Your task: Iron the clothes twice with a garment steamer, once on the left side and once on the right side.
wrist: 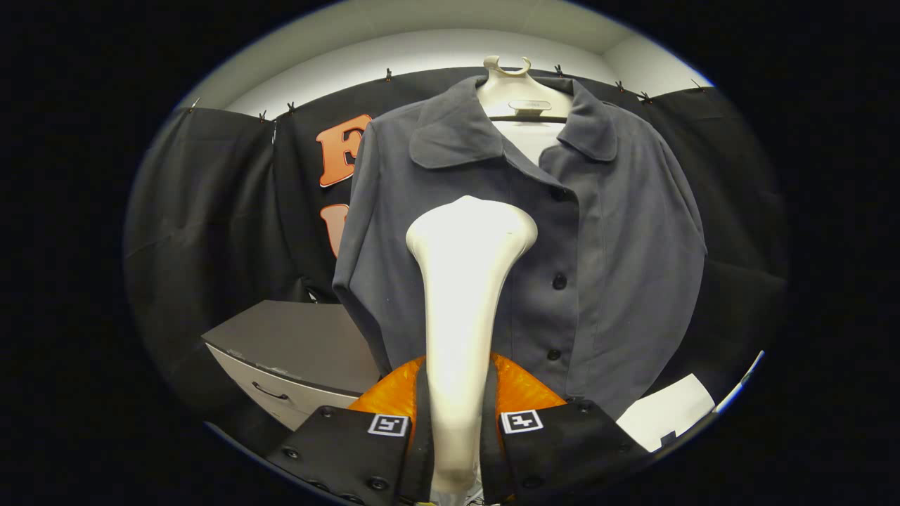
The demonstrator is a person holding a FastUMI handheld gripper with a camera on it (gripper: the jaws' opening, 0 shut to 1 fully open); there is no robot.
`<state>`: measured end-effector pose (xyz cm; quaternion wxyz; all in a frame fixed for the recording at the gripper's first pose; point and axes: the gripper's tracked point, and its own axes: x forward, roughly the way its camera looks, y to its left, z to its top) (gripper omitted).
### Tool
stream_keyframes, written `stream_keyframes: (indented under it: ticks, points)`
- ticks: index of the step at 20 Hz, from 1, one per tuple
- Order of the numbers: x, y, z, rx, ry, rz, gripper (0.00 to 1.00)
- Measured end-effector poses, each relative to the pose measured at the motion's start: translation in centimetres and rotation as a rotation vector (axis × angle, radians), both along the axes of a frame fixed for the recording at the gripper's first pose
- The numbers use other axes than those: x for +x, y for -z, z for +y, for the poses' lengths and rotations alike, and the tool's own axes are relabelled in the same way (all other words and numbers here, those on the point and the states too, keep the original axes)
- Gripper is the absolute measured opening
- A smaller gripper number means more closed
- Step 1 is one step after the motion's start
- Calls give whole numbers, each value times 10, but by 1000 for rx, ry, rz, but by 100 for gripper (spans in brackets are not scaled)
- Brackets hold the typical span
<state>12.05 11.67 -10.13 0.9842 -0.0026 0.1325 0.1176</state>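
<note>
A dark grey button-up shirt (619,239) hangs on a white hanger (517,88) against the booth's black wall. My gripper (455,429) is shut on the white handle of the garment steamer (464,295), both fingers pressing its sides. The steamer stands upright between the fingers, and its wide head reaches up over the shirt's left chest, just left of the button line. I cannot tell whether the head touches the cloth. An orange part (524,390) of the steamer shows low behind the handle.
A grey-topped cabinet with white drawers (295,351) stands low to the left of the shirt. A white sheet (668,411) lies low on the right. Black cloth covers the wall behind.
</note>
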Motion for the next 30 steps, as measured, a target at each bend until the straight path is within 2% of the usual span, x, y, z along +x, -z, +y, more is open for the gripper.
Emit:
stream_keyframes:
  ticks: [9, 22, 26, 30]
  points:
    - [-23, 80, -11, -14, 5, 90, 34]
    - [-58, 251, -32, -40, 8, 303, 34]
    - [-72, 263, -34, -15, 6, 335, 34]
    - [-84, 241, -36, -7, -1, 326, 34]
